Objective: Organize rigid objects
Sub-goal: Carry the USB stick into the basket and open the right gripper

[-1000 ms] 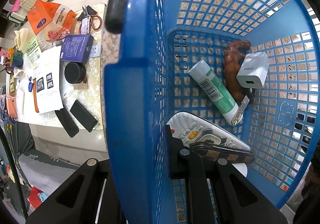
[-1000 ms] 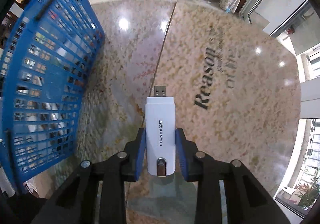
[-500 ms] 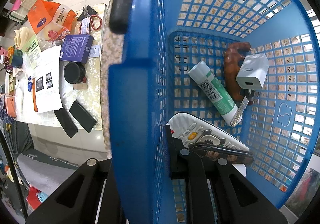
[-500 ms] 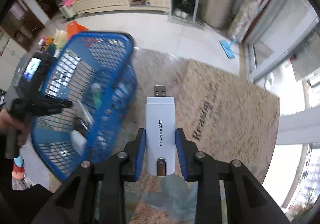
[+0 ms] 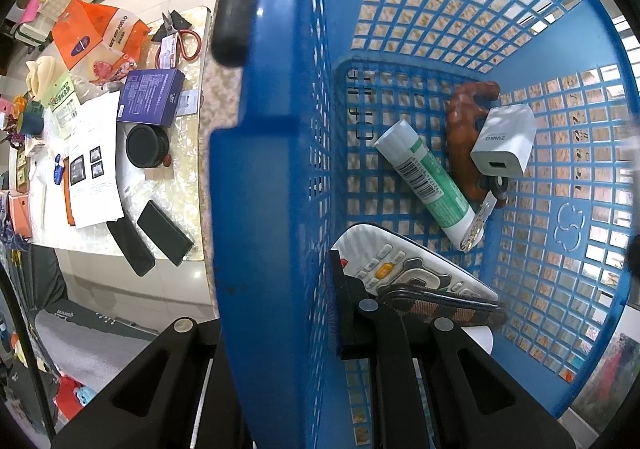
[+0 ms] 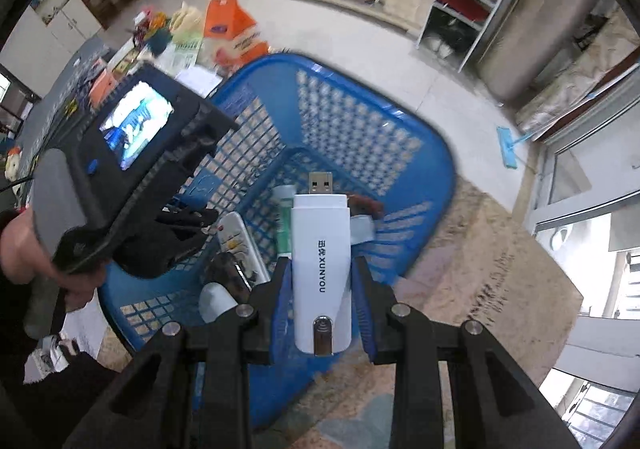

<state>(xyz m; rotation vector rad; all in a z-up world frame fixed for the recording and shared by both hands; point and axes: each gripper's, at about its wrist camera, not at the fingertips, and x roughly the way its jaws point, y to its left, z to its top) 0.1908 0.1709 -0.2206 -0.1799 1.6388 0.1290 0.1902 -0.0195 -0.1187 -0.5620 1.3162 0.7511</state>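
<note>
My left gripper [image 5: 280, 329] is shut on the side wall of the blue plastic basket [image 5: 272, 169], pointing straight down. Inside the basket lie a green and white tube [image 5: 428, 185], a white charger [image 5: 504, 145] on a brown wooden piece [image 5: 460, 121], a key [image 5: 480, 217], a white remote [image 5: 400, 269] and a checkered wallet [image 5: 448, 307]. My right gripper [image 6: 320, 281] is shut on a white USB dongle [image 6: 320, 249], plug forward. It hangs above the basket [image 6: 400, 153], over the inside. The left gripper's body [image 6: 132, 177] and a hand [image 6: 24, 249] show at the left.
A cluttered side table [image 5: 188, 169] lies left of the basket, with a purple box [image 5: 150, 97], a black round case [image 5: 146, 147], an orange bag [image 5: 96, 37], scissors [image 5: 182, 37] and two black phones [image 5: 164, 233]. The basket stands on a speckled stone top [image 6: 480, 269].
My right gripper carried the dongle from beside the basket to above its opening, rising and rolling. The left gripper kept still on the basket wall.
</note>
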